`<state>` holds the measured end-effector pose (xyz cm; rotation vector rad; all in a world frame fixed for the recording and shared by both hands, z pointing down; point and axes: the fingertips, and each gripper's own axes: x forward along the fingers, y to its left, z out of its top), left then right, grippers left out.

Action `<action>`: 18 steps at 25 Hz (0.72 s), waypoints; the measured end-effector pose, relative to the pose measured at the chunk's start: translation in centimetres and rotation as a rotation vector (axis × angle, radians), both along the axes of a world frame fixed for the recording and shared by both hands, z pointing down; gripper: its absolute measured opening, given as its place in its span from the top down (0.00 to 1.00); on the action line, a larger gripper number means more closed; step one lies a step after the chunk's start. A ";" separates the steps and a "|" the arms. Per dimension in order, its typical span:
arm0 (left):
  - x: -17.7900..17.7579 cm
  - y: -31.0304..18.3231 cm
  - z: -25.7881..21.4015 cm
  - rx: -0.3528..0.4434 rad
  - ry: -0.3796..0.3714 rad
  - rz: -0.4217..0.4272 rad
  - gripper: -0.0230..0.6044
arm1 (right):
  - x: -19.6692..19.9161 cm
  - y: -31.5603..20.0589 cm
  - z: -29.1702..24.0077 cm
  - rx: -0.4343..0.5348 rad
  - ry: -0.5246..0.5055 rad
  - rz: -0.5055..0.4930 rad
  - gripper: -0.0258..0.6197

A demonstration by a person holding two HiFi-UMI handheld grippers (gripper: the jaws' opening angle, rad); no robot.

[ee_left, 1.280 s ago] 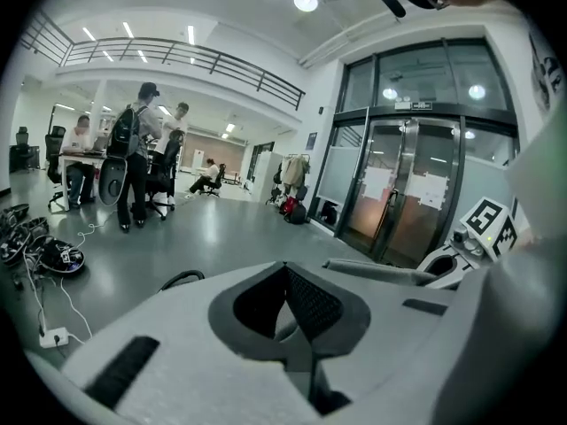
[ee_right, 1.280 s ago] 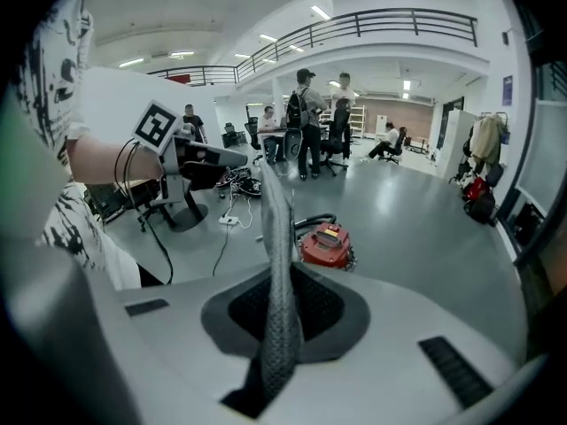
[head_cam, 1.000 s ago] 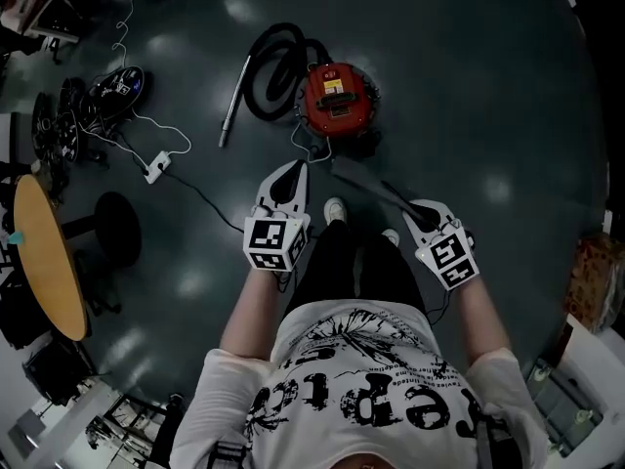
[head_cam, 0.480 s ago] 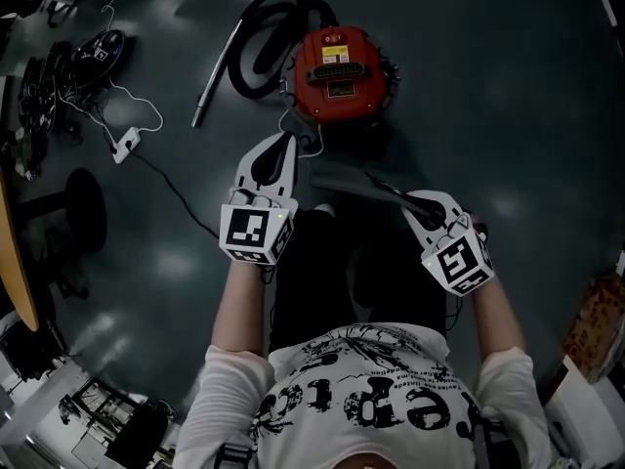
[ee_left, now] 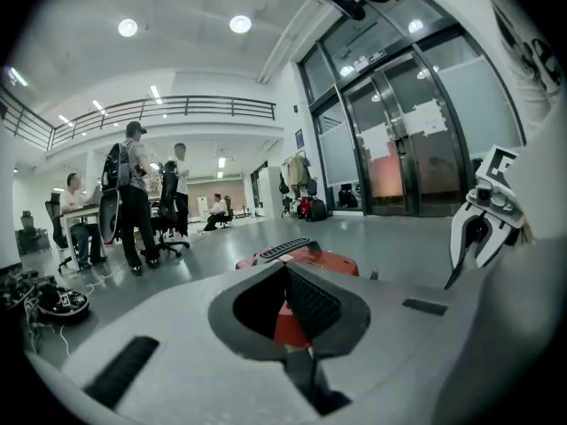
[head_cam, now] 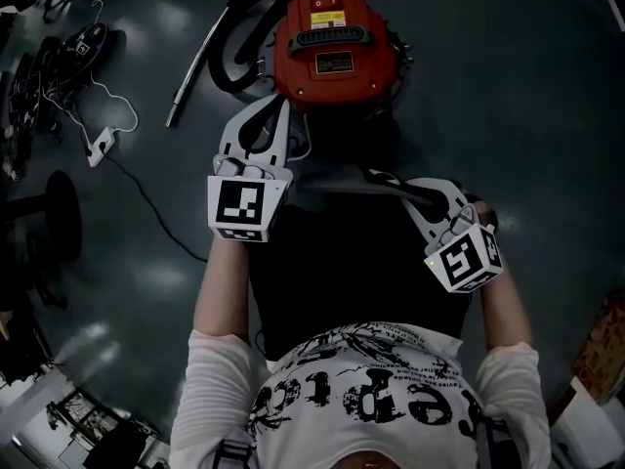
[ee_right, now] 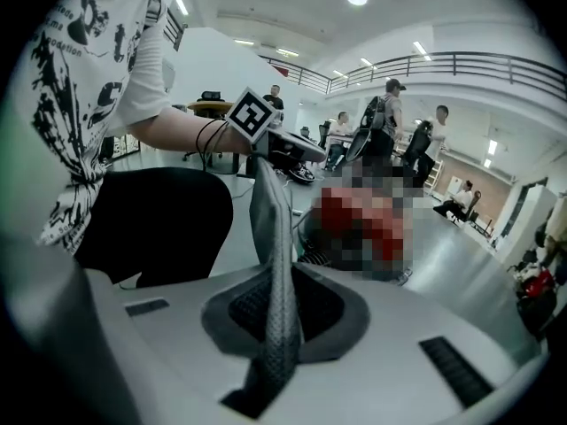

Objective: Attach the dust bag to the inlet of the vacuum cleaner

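The red vacuum cleaner [head_cam: 332,52] stands on the dark floor at the top of the head view, and its red top [ee_left: 310,259] shows beyond my left jaws. My left gripper [head_cam: 279,113] is shut with nothing between its pads [ee_left: 297,326], its tip just left of the vacuum's near side. My right gripper [head_cam: 418,195] is shut on the grey dust bag [head_cam: 352,182], which stretches flat to the left over the person's dark lap. The bag's grey fabric [ee_right: 275,264] rises from between the right pads. The vacuum's inlet is not visible.
A black hose [head_cam: 244,27] and a metal wand [head_cam: 195,66] lie left of the vacuum. A white power strip [head_cam: 101,145] with its cable and a black stool [head_cam: 49,213] sit further left. People [ee_left: 133,193] stand and sit at desks in the background.
Both grippers have sunk toward the floor and the vacuum, which now looks larger and closer. The right gripper still holds the dust bag. The person has crouched lower.
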<state>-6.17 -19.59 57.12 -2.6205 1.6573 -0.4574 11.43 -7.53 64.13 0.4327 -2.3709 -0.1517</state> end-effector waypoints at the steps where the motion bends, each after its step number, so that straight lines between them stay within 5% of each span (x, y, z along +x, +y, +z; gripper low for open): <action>1: -0.2 -0.3 0.2 -0.009 0.014 -0.008 0.96 | -0.1 -0.2 0.2 0.007 0.006 -0.002 0.92; 3: -0.5 -1.1 0.8 -0.033 0.024 -0.007 0.96 | -0.3 -0.3 0.5 0.014 0.018 -0.013 0.92; 9: 0.1 -5.3 2.2 -0.034 -0.108 0.079 0.75 | -0.7 -1.1 2.2 -0.029 0.019 -0.028 0.92; 18: 1.5 -11.0 4.0 -0.038 -0.269 0.167 0.73 | -0.7 -2.1 4.2 -0.097 0.039 -0.027 0.92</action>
